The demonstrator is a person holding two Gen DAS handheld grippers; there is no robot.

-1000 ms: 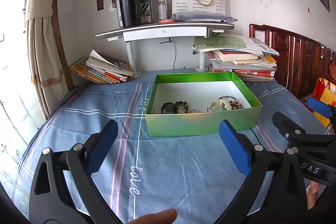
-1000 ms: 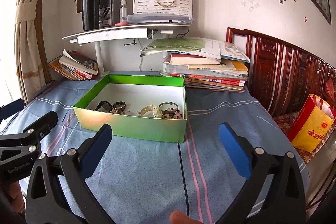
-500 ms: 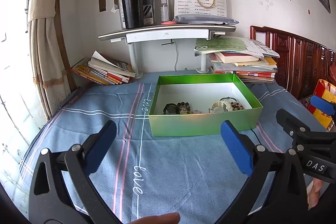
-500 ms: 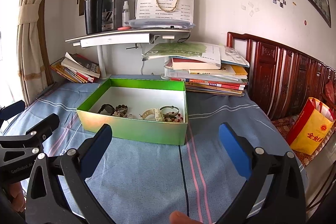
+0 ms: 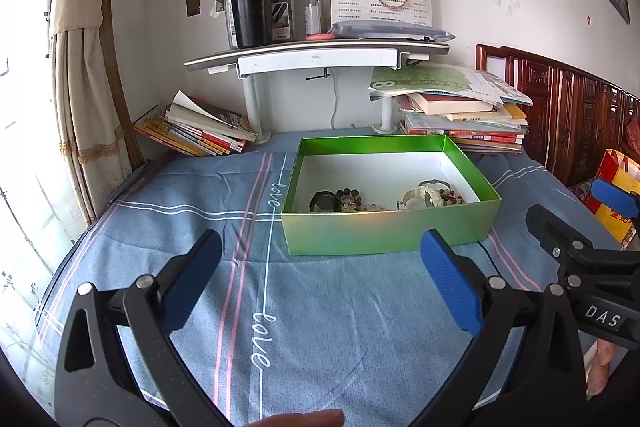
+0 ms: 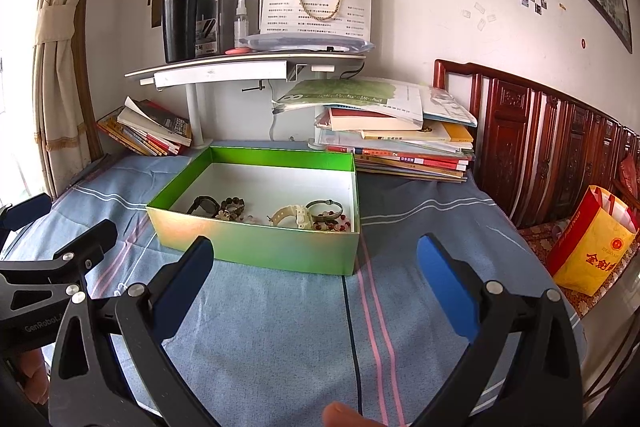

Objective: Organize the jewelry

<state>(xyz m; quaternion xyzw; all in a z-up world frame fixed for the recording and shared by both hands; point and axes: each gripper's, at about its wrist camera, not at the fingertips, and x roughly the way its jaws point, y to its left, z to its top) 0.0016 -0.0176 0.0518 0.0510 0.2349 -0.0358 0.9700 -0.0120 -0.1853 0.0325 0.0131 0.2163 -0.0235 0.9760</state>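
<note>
A green box (image 5: 384,231) (image 6: 256,241) stands on the blue cloth. Inside lie a black watch (image 5: 323,201) (image 6: 204,205), dark bead bracelets (image 5: 350,197) (image 6: 232,206), a cream watch (image 5: 418,195) (image 6: 294,215), a metal bangle (image 6: 325,205) and red beads (image 6: 334,225). My left gripper (image 5: 320,279) is open and empty, held above the cloth in front of the box. My right gripper (image 6: 314,275) is open and empty, in front of the box's right corner. Each gripper shows at the edge of the other's view.
Book stacks lie behind the box at left (image 5: 192,131) and right (image 5: 460,115). A shelf (image 5: 316,53) holds a black flask (image 5: 249,7) and a paper bag. A wooden bed frame (image 6: 540,143) and a yellow-red bag (image 6: 588,247) are at right. A curtain (image 5: 80,67) hangs at left.
Both grippers have drawn back and risen slightly from the box; the box sits a little lower and farther in view. Jaws remain open.
</note>
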